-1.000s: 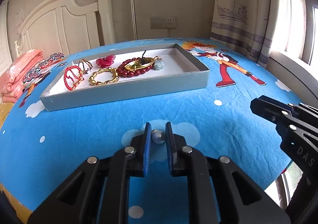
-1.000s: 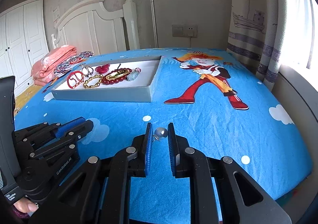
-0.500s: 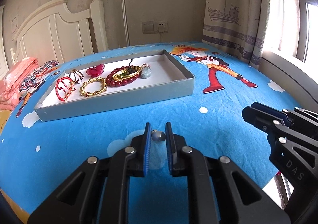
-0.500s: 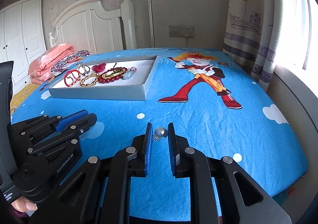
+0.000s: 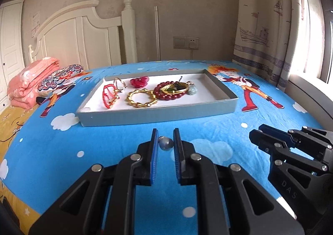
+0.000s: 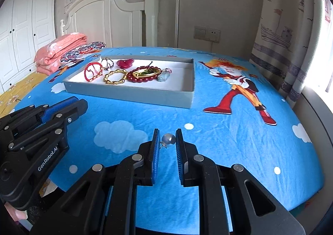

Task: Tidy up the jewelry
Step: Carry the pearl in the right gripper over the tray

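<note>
Your left gripper [image 5: 164, 141] is clamped on 1 pearl earring [image 5: 165, 143], and your right gripper [image 6: 168, 141] pinches its twin [image 6: 168, 140], both above the bed [image 5: 116, 141], short of the tray [image 5: 158, 114]. The glossy gold bangle [image 5: 142, 100], red beads [image 5: 170, 90] and the rest are in already, so I'd guess only these 2 smooth round studs remain.
</note>
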Tool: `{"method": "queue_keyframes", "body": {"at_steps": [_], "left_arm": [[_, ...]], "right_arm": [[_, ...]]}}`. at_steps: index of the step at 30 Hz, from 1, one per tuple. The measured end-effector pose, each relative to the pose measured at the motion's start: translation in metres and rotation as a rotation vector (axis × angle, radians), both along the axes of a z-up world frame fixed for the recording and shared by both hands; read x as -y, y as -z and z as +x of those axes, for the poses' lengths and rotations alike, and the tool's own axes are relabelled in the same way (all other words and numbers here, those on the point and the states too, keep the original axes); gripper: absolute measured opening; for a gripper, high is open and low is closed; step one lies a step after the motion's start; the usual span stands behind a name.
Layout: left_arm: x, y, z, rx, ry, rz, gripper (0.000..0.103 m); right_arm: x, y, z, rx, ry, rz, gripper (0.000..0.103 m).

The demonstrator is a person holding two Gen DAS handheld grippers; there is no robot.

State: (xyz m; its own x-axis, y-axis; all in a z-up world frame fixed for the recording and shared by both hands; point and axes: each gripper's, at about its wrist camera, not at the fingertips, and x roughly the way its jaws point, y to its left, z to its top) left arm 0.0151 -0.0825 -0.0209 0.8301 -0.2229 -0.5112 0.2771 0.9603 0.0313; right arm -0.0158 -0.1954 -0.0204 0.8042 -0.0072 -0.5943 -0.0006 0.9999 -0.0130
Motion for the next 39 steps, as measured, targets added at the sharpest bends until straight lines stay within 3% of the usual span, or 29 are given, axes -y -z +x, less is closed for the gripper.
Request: {"method": "queue_keyframes", "body": {"at_steps": [16, 31, 39], "left_arm": [[-0.069, 0.009, 0.019, -0.043, -0.095, -0.021, 0.014], [-0.055, -0.030, 0.090, -0.058, -0.061, 0.012, 0.014], [-0.037, -0.032, 0.140, -0.112, -0.045, 0.029, 0.014]], "right_arm": [[-0.058, -0.005, 0.022, -0.009, -0.069, -0.058, 0.015], [-0.038, -0.039, 0.084, 0.033, -0.031, 0.002, 0.015], [-0.025, -0.036, 0.122, -0.005, -0.007, 0.025, 0.015]]}}
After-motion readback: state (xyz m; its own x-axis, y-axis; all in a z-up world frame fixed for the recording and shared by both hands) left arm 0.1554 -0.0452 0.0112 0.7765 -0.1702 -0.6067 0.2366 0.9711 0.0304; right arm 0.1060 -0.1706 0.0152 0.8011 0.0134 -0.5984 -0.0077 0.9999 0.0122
